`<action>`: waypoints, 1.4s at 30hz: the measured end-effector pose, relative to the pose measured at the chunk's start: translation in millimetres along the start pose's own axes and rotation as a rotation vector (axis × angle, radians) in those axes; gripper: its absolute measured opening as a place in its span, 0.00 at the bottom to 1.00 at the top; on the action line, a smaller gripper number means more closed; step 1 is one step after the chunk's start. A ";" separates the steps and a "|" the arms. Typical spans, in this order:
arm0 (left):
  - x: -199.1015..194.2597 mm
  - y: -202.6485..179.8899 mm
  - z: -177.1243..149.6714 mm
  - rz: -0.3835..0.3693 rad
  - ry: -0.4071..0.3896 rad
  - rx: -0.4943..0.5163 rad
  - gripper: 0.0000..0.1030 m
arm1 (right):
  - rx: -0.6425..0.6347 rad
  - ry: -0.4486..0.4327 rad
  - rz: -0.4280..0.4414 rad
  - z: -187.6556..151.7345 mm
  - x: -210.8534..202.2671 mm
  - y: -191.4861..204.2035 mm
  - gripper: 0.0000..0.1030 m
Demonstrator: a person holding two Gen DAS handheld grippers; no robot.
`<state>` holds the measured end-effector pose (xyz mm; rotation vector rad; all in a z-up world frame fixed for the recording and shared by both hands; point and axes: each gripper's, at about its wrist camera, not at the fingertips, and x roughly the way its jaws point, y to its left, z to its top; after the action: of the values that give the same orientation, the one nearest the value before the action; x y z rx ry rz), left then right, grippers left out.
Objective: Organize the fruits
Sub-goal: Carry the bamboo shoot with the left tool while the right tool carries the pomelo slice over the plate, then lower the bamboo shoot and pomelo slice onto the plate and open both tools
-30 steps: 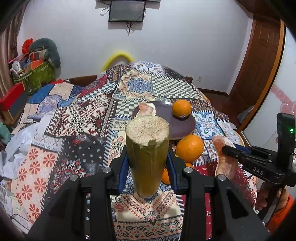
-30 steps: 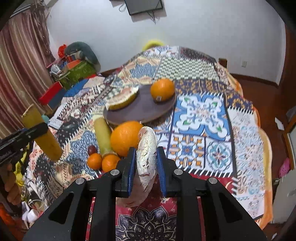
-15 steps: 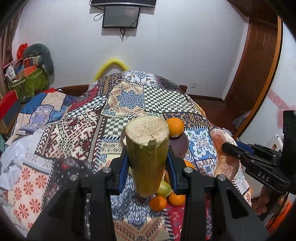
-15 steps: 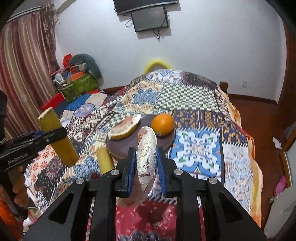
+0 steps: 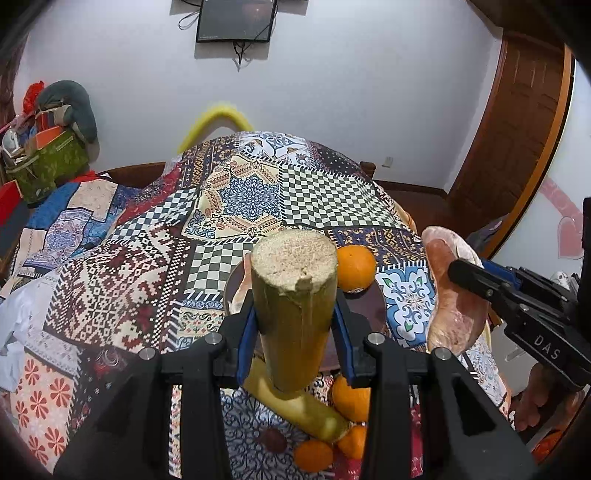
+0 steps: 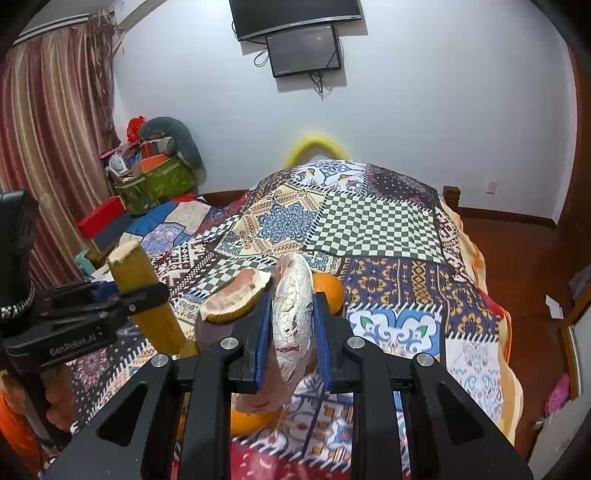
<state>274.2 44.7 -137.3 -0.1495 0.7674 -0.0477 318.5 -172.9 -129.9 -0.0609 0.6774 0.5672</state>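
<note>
Each hand-held gripper grips fruit: the left [image 5: 295, 325] a sugarcane piece [image 5: 295, 295] upright, the right [image 6: 290, 339] a pomelo wedge [image 6: 291, 317], the plate [image 5: 373, 306] just ahead below.

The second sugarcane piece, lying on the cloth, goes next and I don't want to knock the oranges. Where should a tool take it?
Grip the lying sugarcane piece near its upper-left end, from above, fingers straddling its round width. The small oranges crowd its lower-right end, and the dark plate sits just beyond.

I am working in a home bedroom: patchwork quilt [image 5: 258, 192] covering the bed, curtain [image 6: 48, 147], wall-mounted screen [image 5: 236, 18].
</note>
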 end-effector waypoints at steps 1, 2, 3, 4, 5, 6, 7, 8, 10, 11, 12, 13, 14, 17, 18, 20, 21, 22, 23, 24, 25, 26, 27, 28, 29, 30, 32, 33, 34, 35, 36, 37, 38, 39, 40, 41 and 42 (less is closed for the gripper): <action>3.9 -0.1 0.8 0.002 0.003 -0.001 0.36 | -0.004 -0.001 0.000 1.2 2.7 0.1 0.20; 8.5 0.0 1.8 0.003 0.009 -0.001 0.36 | -0.004 -0.001 0.002 2.2 4.4 -0.5 0.20; 12.9 0.6 2.7 0.004 0.016 -0.003 0.36 | 0.002 -0.002 0.003 3.1 7.0 -1.8 0.20; 17.7 0.6 3.6 0.005 0.024 -0.005 0.36 | 0.004 0.001 0.007 3.8 9.9 -2.7 0.20; 23.5 0.7 4.3 0.003 0.033 -0.006 0.36 | 0.003 0.003 0.011 4.0 11.4 -3.1 0.20; 28.0 0.8 5.4 0.001 0.040 -0.008 0.36 | 0.003 0.004 0.011 3.9 14.1 -3.7 0.20; 31.9 0.4 5.8 -0.001 0.048 -0.009 0.36 | 0.001 0.006 0.012 3.7 16.5 -4.7 0.20; 36.6 0.1 6.4 -0.004 0.057 -0.009 0.36 | 0.000 0.009 0.013 4.0 19.5 -5.2 0.20; 43.5 -1.0 7.0 -0.005 0.068 -0.006 0.36 | 0.002 0.015 0.019 3.6 24.6 -6.7 0.20; 47.1 -1.8 7.4 -0.008 0.074 -0.002 0.36 | 0.003 0.017 0.020 3.2 26.1 -7.8 0.20; 50.7 -2.3 7.4 -0.010 0.080 0.001 0.36 | 0.004 0.020 0.021 3.2 28.3 -8.6 0.20; 54.3 -2.1 7.6 -0.014 0.087 0.003 0.36 | 0.005 0.023 0.022 2.8 29.9 -9.5 0.20; 59.6 -1.8 7.7 -0.017 0.096 0.002 0.36 | 0.004 0.026 0.023 2.6 31.3 -10.8 0.20; 70.7 -0.8 9.3 -0.015 0.108 0.001 0.36 | 0.001 0.033 0.022 2.9 34.6 -13.0 0.20; 73.4 -0.7 9.8 -0.016 0.111 0.001 0.36 | -0.001 0.034 0.021 3.3 35.8 -13.4 0.20; 80.3 -1.6 12.2 -0.022 0.121 0.007 0.36 | -0.003 0.038 0.020 4.0 38.5 -14.1 0.20; 83.1 -2.1 13.2 -0.022 0.125 0.010 0.36 | -0.004 0.040 0.020 4.4 40.2 -14.9 0.20; 86.5 -3.0 14.6 -0.021 0.129 0.015 0.36 | -0.005 0.044 0.021 4.5 41.8 -15.6 0.20; 90.1 -3.6 15.9 -0.021 0.134 0.021 0.36 | -0.005 0.046 0.022 4.7 43.1 -16.1 0.20; 93.3 -3.9 16.9 -0.021 0.139 0.023 0.36 | -0.006 0.049 0.023 4.9 44.8 -16.3 0.20; 98.3 -3.2 18.5 -0.022 0.148 0.024 0.36 | -0.007 0.051 0.024 5.3 46.7 -16.4 0.20; 101.0 -3.0 19.4 -0.025 0.153 0.026 0.36 | -0.007 0.054 0.027 5.6 47.7 -16.0 0.20; 103.8 -2.5 20.5 -0.028 0.158 0.027 0.36 | -0.008 0.055 0.029 5.8 48.5 -15.9 0.20; 107.7 -1.7 21.8 -0.029 0.164 0.024 0.36 | -0.009 0.055 0.032 6.0 49.2 -15.8 0.20; 110.1 -1.0 22.5 -0.031 0.168 0.022 0.36 | -0.011 0.056 0.035 6.2 50.0 -15.9 0.20; 112.3 -0.3 23.2 -0.032 0.172 0.018 0.36 | -0.013 0.057 0.036 6.6 50.5 -15.7 0.20; 118.3 1.4 25.2 -0.035 0.183 0.008 0.36 | -0.019 0.057 0.031 7.1 51.2 -15.5 0.20; 120.9 2.0 25.8 -0.035 0.186 0.004 0.36 | -0.021 0.058 0.029 7.2 51.7 -16.1 0.20; 124.4 2.9 26.6 -0.035 0.192 0.000 0.36 | -0.021 0.058 0.027 7.3 51.6 -16.7 0.20; 127.8 3.6 27.5 -0.036 0.199 -0.004 0.36 | -0.021 0.059 0.025 7.0 51.7 -17.4 0.20; 130.5 4.2 28.2 -0.036 0.205 -0.006 0.36 | -0.022 0.060 0.024 7.1 52.2 -18.2 0.20; 132.6 4.5 28.3 -0.037 0.210 -0.008 0.36 | -0.021 0.062 0.024 7.3 52.7 -18.9 0.20; 134.2 4.4 28.4 -0.036 0.213 -0.008 0.36 | -0.021 0.064 0.025 7.6 53.5 -19.7 0.20; 134.9 4.2 28.3 -0.034 0.213 -0.005 0.36 | -0.022 0.069 0.027 8.0 54.6 -19.6 0.20; 134.8 3.3 28.3 -0.029 0.211 -0.002 0.36 | -0.025 0.072 0.027 8.7 56.0 -19.6 0.20; 133.8 1.9 27.9 -0.023 0.207 0.005 0.36 | -0.029 0.073 0.024 9.2 56.7 -19.3 0.20; 132.1 0.7 28.1 -0.018 0.198 0.010 0.36 | -0.035 0.074 0.022 9.7 57.4 -18.3 0.20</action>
<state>388.7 35.9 -208.4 -0.1429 0.9638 -0.0842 369.9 -158.8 -159.5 -0.1076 0.7404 0.6000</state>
